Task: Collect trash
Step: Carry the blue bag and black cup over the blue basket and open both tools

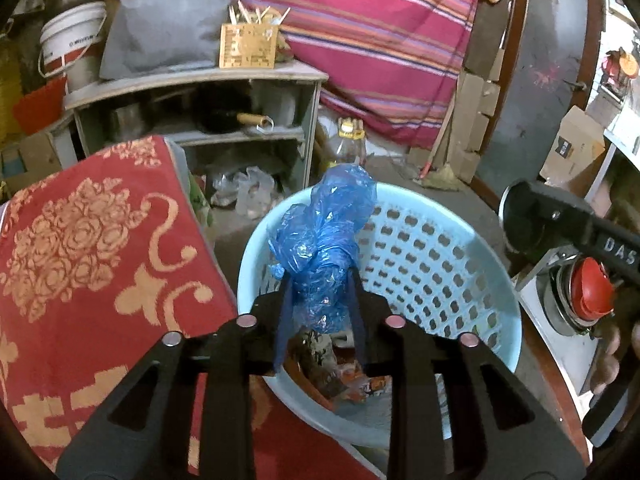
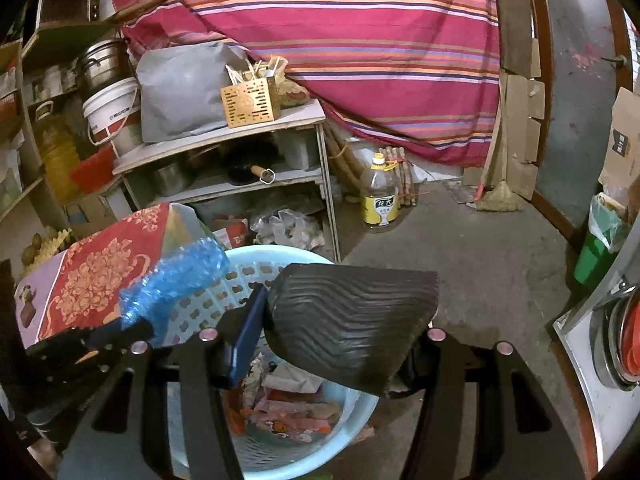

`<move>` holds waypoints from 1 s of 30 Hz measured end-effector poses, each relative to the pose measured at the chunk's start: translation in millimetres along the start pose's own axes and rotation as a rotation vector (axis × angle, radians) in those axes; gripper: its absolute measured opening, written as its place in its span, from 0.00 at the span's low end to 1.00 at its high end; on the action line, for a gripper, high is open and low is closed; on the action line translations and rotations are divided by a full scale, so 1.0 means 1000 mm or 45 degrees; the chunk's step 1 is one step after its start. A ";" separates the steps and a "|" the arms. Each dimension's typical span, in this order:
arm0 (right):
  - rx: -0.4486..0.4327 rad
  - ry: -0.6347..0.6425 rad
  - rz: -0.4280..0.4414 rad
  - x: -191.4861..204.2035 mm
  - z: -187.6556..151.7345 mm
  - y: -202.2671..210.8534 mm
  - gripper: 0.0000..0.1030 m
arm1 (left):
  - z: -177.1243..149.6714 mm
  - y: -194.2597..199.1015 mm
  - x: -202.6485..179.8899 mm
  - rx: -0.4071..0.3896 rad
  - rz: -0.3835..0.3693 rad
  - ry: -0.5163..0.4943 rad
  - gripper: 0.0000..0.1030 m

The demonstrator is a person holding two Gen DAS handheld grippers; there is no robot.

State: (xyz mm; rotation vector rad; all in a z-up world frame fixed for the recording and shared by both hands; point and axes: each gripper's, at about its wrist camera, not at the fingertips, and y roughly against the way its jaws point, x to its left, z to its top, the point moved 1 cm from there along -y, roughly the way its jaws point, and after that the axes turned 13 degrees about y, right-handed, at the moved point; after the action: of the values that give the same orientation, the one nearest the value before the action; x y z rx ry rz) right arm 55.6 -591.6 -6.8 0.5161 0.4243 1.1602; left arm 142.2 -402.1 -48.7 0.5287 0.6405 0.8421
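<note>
A: Where is the left gripper point(image 1: 318, 280)?

B: It hangs over the pale blue basket point(image 1: 460, 240), and a crumpled blue plastic bag point(image 1: 320, 240) stands between its fingers point(image 1: 285, 304). The fingers sit close on either side of the bag's lower bunch, which is narrowed at that spot, so the bag looks pinched there. They are only partly closed.

A: And the bag relative to the basket?

B: In the left wrist view it is above the basket's near-left part, its upper end rising past the far rim. In the right wrist view the same bag point(image 2: 176, 280) reaches in from the left over the basket rim point(image 2: 256, 254).

A: What does the right gripper point(image 2: 336, 320) have?

B: A dark wedge-shaped piece with a wavy ribbed face point(image 2: 348, 316), something like a rubber sole. It fills the gap between the fingers; the left finger point(image 2: 248, 336) lies against its edge, the other is hidden behind it. The fingers stand about half open around it, above the basket.

A: What is in the basket?

B: Wrappers and paper scraps point(image 2: 288, 400) on its bottom. A red patterned cloth point(image 1: 92, 248) lies just beside it on the left.
</note>
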 end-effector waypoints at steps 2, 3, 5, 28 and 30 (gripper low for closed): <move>0.006 -0.003 0.005 0.001 0.000 -0.002 0.54 | -0.001 0.004 0.001 0.000 0.004 -0.002 0.46; 0.009 -0.004 0.007 0.002 0.000 -0.003 0.54 | 0.000 0.006 0.002 -0.004 0.007 -0.002 0.55; 0.012 -0.004 0.010 0.004 0.000 -0.003 0.54 | 0.002 0.014 0.005 -0.020 0.009 0.003 0.64; -0.004 0.002 -0.009 0.066 0.020 -0.016 0.79 | 0.027 0.168 0.154 -0.367 0.369 0.198 0.94; 0.005 -0.008 0.004 0.073 0.020 -0.016 0.79 | 0.024 0.182 0.171 -0.383 0.393 0.222 0.95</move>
State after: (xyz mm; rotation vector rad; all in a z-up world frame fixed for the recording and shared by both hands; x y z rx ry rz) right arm 104.3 -531.5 -3.8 0.5243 0.4204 1.1606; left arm 152.8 -166.0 35.1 0.2849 0.5840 1.2630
